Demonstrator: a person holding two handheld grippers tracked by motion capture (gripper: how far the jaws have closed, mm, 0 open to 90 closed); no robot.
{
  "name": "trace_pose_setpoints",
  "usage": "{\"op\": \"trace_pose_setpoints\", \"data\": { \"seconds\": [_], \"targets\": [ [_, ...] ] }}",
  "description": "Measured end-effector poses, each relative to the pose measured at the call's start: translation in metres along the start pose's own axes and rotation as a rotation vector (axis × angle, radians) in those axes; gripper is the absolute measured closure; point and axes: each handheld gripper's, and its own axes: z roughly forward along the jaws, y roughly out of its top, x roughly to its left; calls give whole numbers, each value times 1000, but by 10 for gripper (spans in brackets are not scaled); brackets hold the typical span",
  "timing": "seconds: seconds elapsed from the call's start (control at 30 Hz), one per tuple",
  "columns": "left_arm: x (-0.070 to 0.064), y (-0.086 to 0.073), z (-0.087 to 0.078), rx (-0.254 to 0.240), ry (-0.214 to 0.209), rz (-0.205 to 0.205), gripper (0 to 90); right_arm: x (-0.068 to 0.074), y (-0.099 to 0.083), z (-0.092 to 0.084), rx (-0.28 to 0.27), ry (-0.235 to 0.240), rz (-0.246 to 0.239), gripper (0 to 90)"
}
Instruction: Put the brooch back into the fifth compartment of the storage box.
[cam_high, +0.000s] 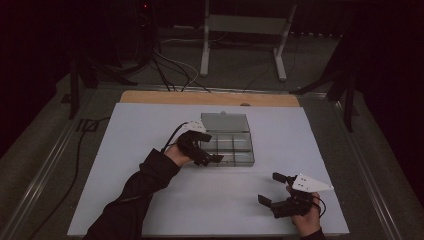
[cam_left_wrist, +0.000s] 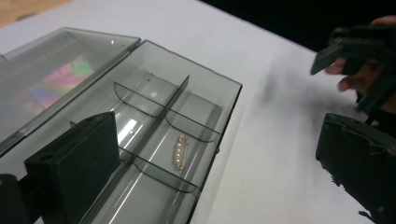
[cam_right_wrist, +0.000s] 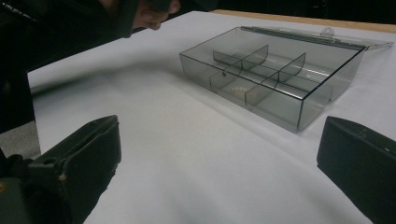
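Spread wide, the left gripper (cam_high: 212, 159) fingers hover at the clear box's (cam_high: 235, 145) near-left edge; the pearl brooch (cam_left_wrist: 180, 152) lies released in a near compartment. Right gripper (cam_high: 274, 189) waits open, near-right on the desk (cam_high: 150, 150). Closing the lid (cam_high: 225, 121) looks next.

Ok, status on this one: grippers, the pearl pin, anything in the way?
Left gripper open, empty, at the organizer box. Right gripper open, empty, apart. Pearl pin lies flat in a box compartment, lid open. Nothing in the way.
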Motion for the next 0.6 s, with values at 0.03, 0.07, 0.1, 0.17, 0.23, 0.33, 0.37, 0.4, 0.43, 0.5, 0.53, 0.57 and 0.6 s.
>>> {"op": "trace_pose_setpoints", "data": {
  "seconds": [0.03,0.07,0.1,0.17,0.23,0.33,0.37,0.4,0.43,0.5,0.53,0.57,0.6],
  "targets": [
    [1,-1,-4,-4,-2,-5,10,0,0,0,-1,0,3,0],
    [1,-2,-8,-9,1,-6,11,0,0,0,0,0,4,0],
    [2,-3,-11,-11,6,-7,11,0,0,0,3,-2,1,0],
    [3,-6,-19,-21,7,-18,11,0,0,0,3,-3,1,0],
    [3,-8,-26,-25,16,-19,11,0,0,0,1,-4,4,0],
    [2,-13,-37,-24,32,-16,11,0,-1,0,3,-5,1,0],
    [2,-15,-40,-28,39,-17,11,0,0,0,0,-6,2,0],
    [1,-17,-43,-32,42,-19,11,0,0,-1,-2,-6,5,0],
    [1,-17,-43,-32,42,-19,11,0,0,0,0,-7,2,0],
    [-2,-23,-52,-32,53,-15,11,1,0,0,5,-6,-2,0],
    [-3,-25,-54,-34,59,-16,11,1,0,0,5,-7,-1,0],
    [-3,-28,-57,-35,64,-18,11,0,0,0,3,-8,2,0],
    [-4,-30,-59,-30,68,-19,11,0,0,0,4,-8,3,0]
  ]
}}
